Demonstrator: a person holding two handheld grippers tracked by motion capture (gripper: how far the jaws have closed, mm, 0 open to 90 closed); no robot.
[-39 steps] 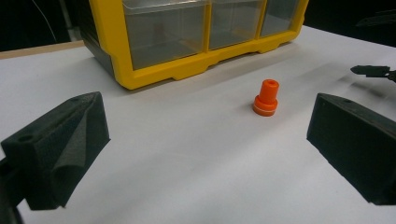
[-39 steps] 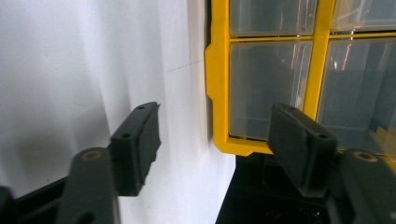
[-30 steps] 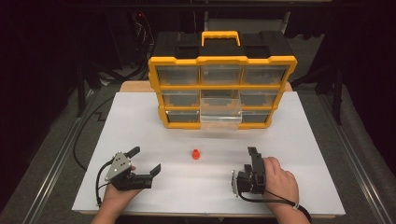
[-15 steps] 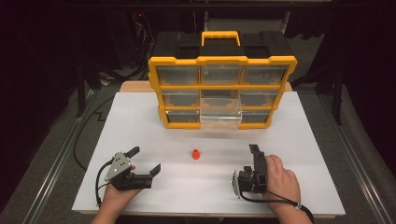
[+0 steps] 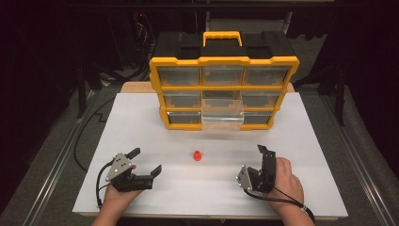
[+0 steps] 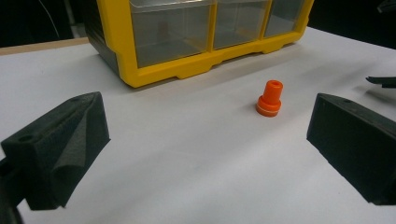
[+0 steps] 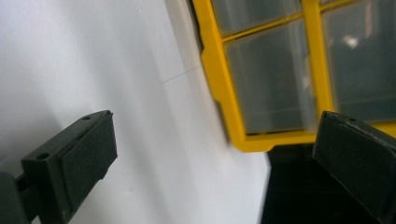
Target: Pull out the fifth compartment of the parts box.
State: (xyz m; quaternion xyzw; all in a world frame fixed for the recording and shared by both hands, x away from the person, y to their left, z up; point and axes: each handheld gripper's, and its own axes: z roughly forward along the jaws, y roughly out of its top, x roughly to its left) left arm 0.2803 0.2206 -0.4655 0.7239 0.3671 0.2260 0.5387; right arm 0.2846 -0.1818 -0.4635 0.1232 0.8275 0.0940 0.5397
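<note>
While both stand open, left gripper [image 5: 147, 161] faces orange piece [image 5: 197, 155], probably a cap.

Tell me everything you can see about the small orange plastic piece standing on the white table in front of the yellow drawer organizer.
The small orange plastic piece looks like a stubby plug: a wider round base with a pale ring around it, and a narrower neck on top with a hole in its end. It appears to be smooth moulded plastic. It stands upright on the white table, alone and untouched, in front of the yellow drawer organizer and below its pulled-out clear drawer, roughly midway between the two grippers.
</note>
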